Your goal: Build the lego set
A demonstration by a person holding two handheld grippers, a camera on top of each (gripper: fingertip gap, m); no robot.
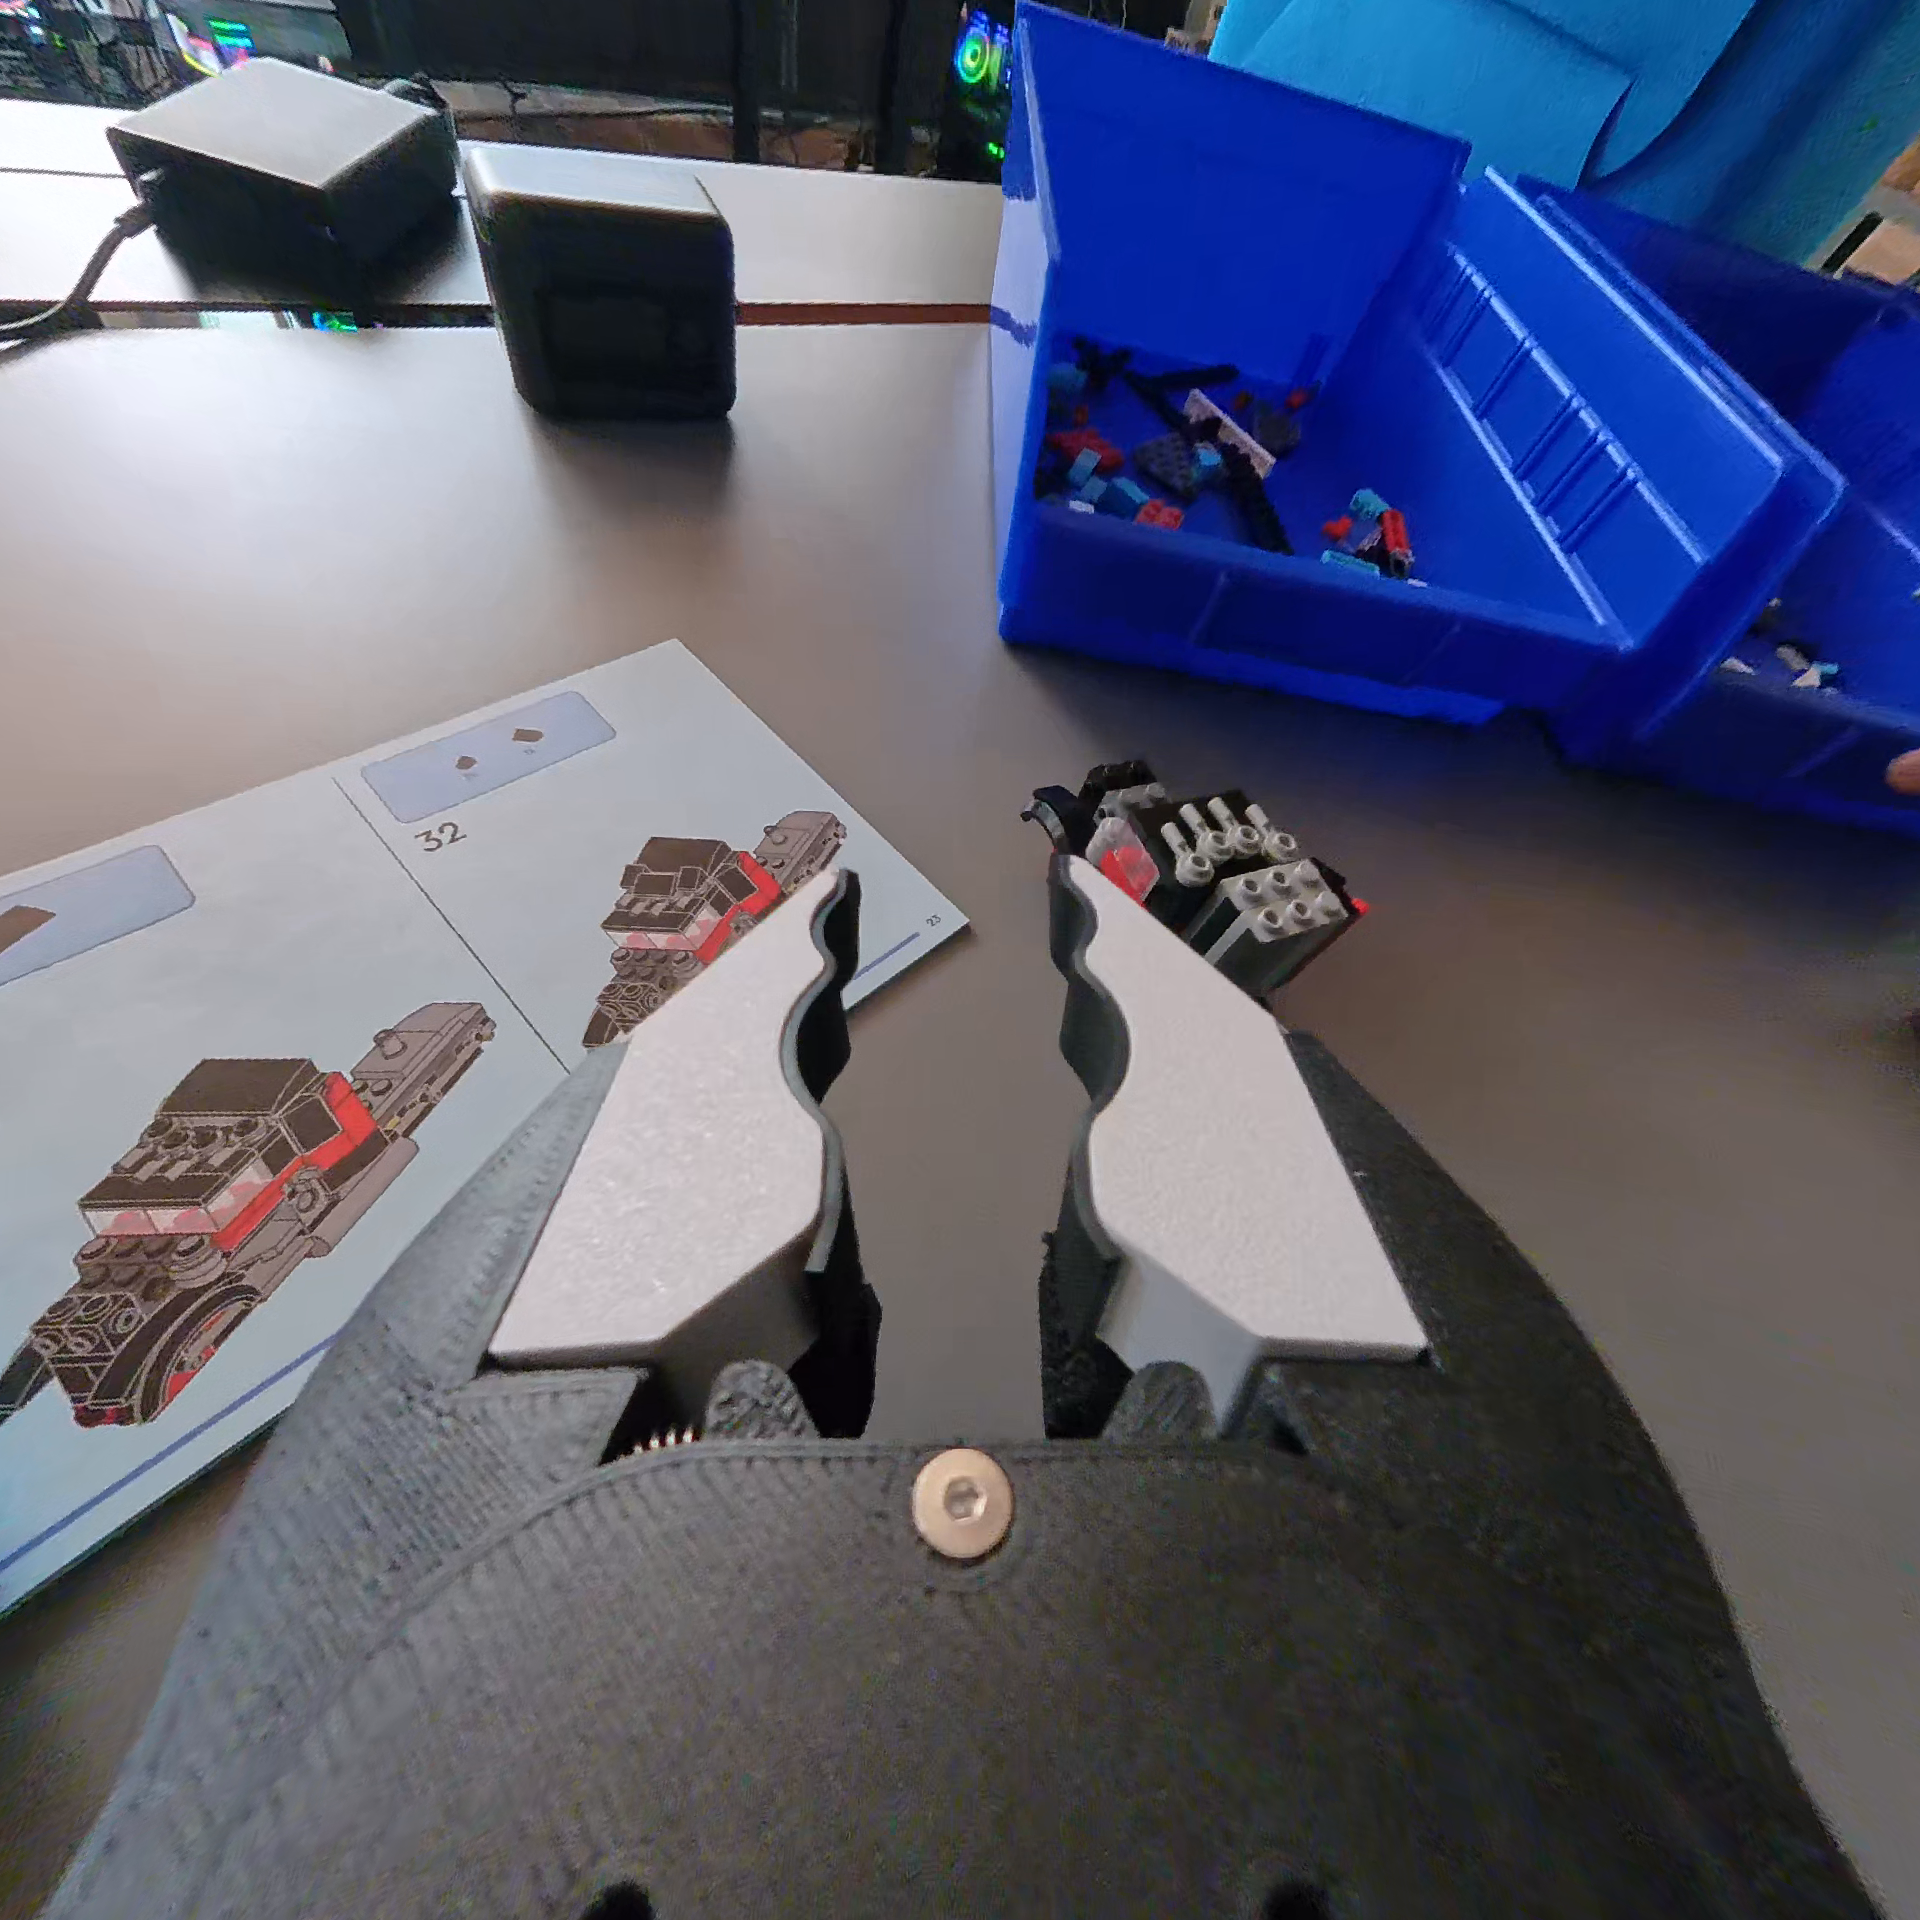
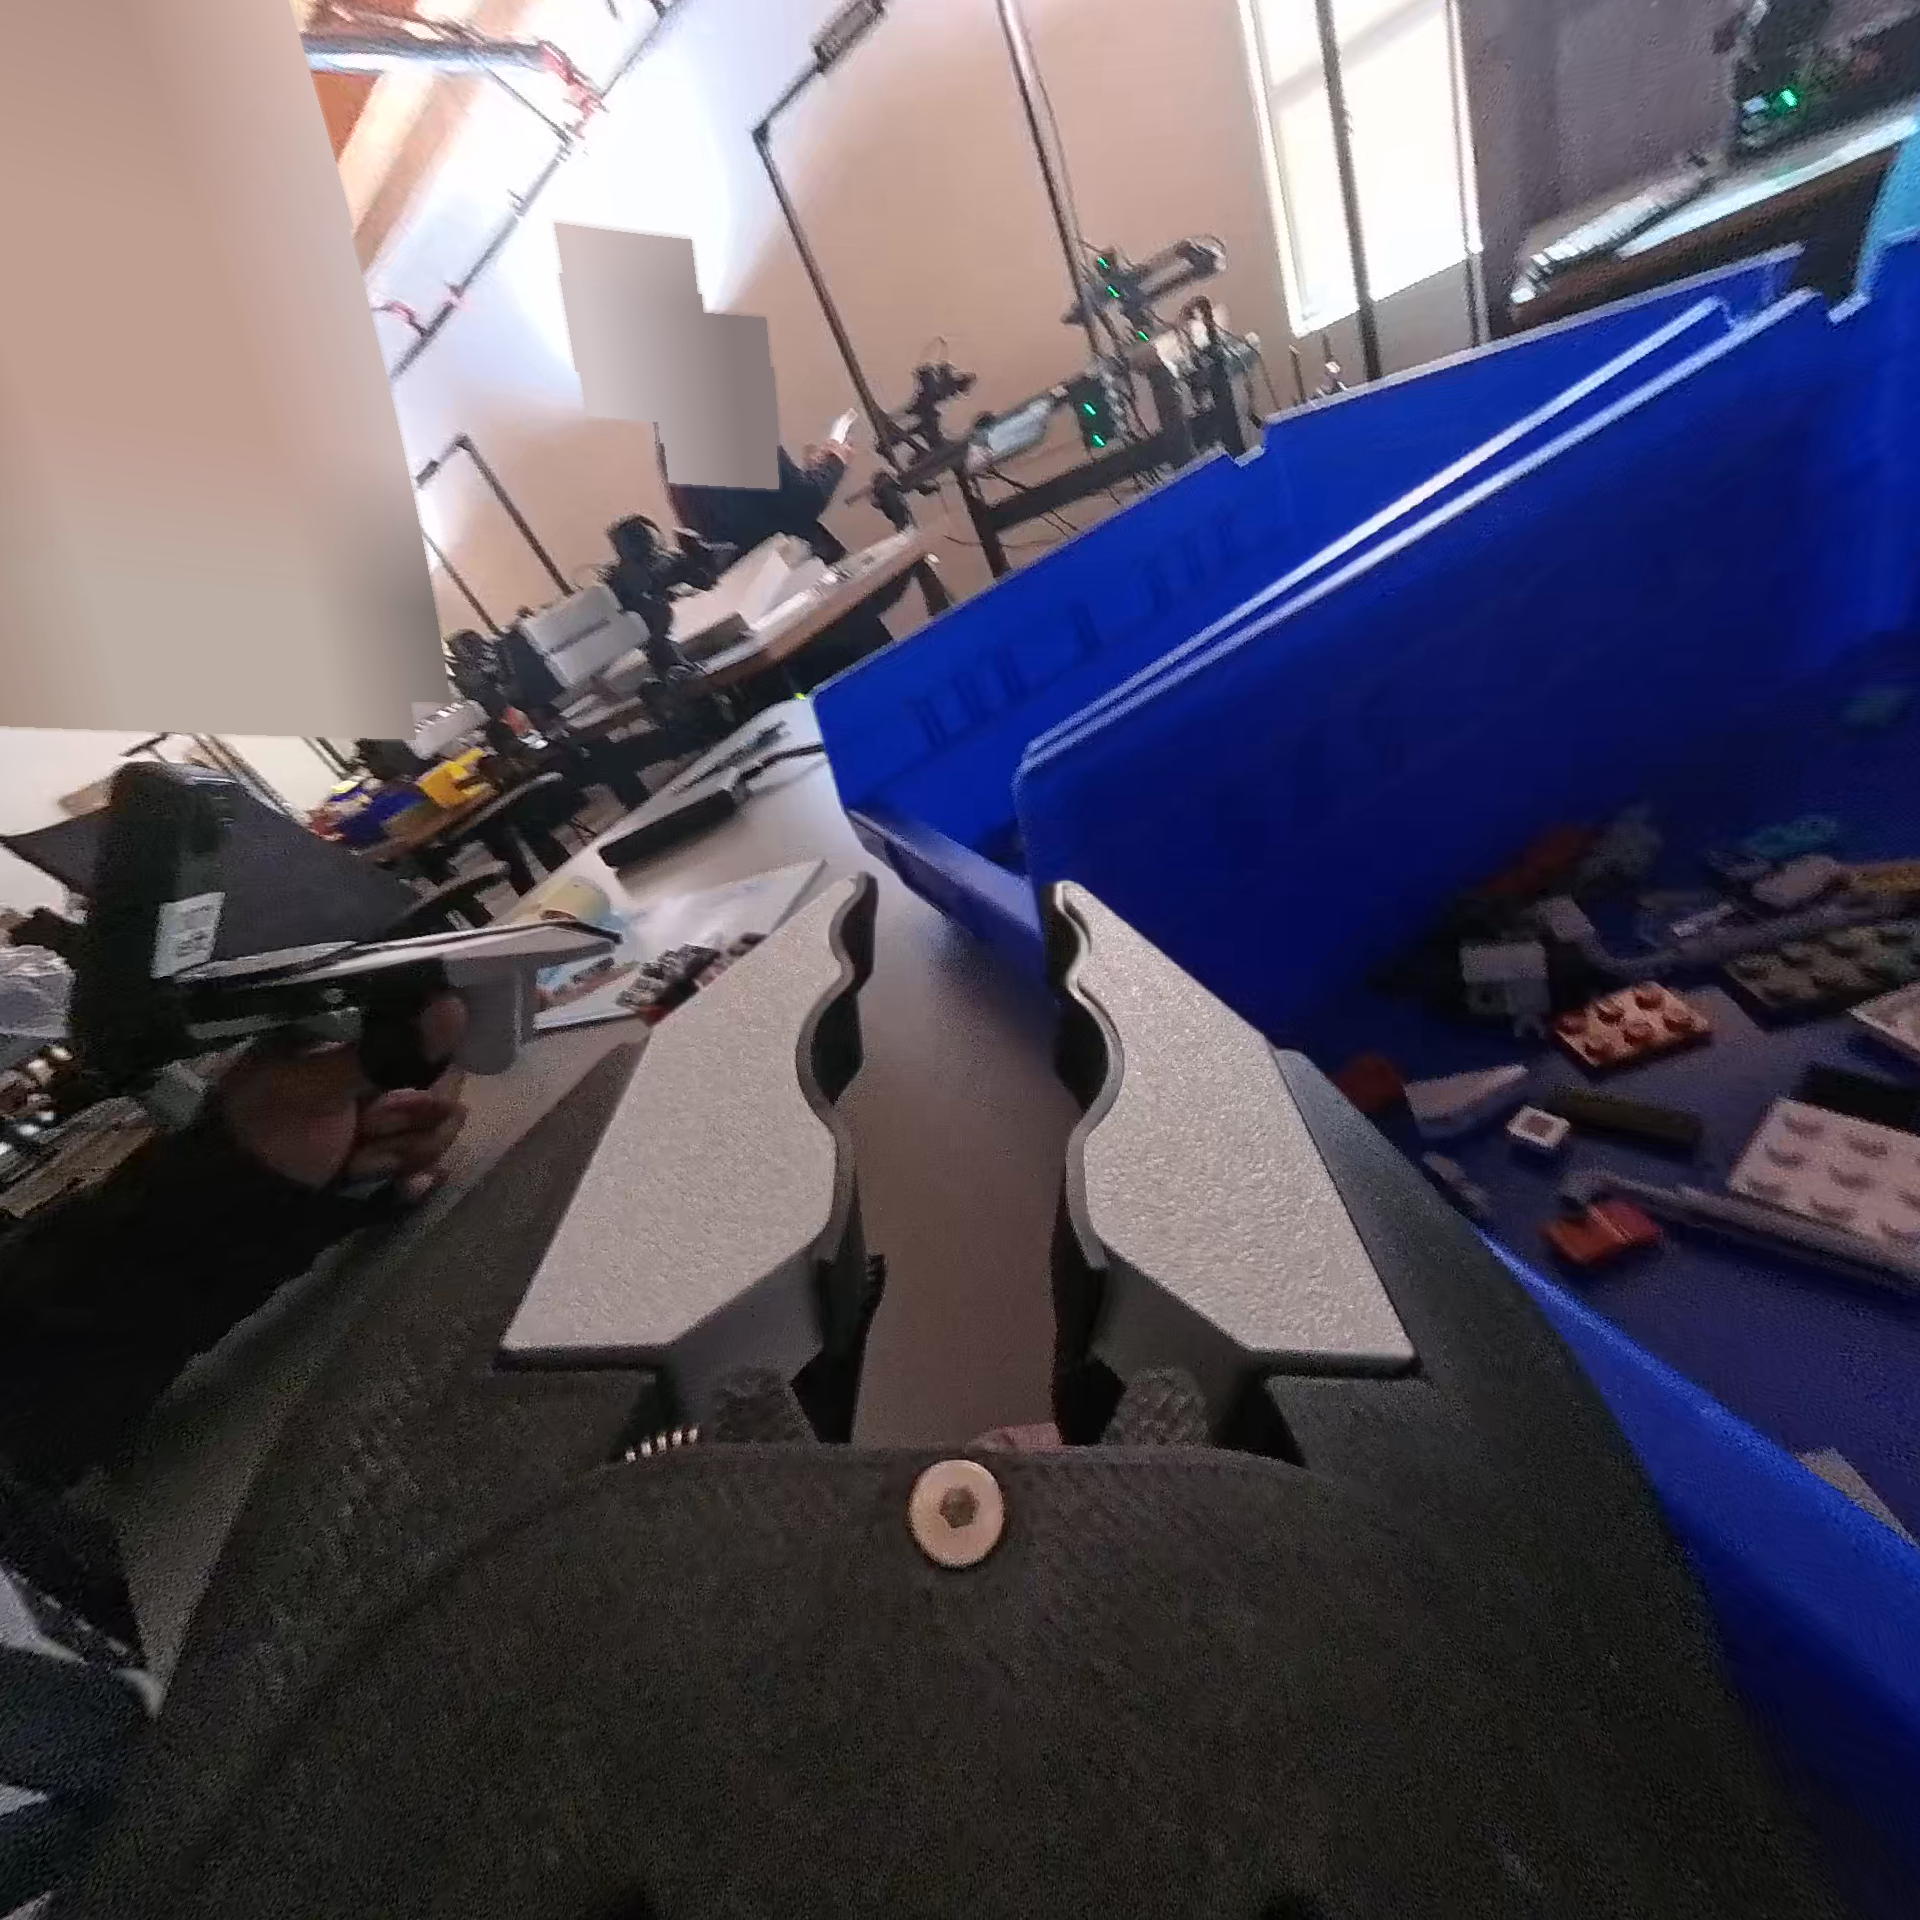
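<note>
Grippers left and right gape, empty, near lego model

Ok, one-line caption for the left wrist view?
Open left gripper hovers over the table between the manual and the half-built model, parts bin beyond.

blue bins, dark grey table, pale blue booklet, black-grey-red lego model.
</note>
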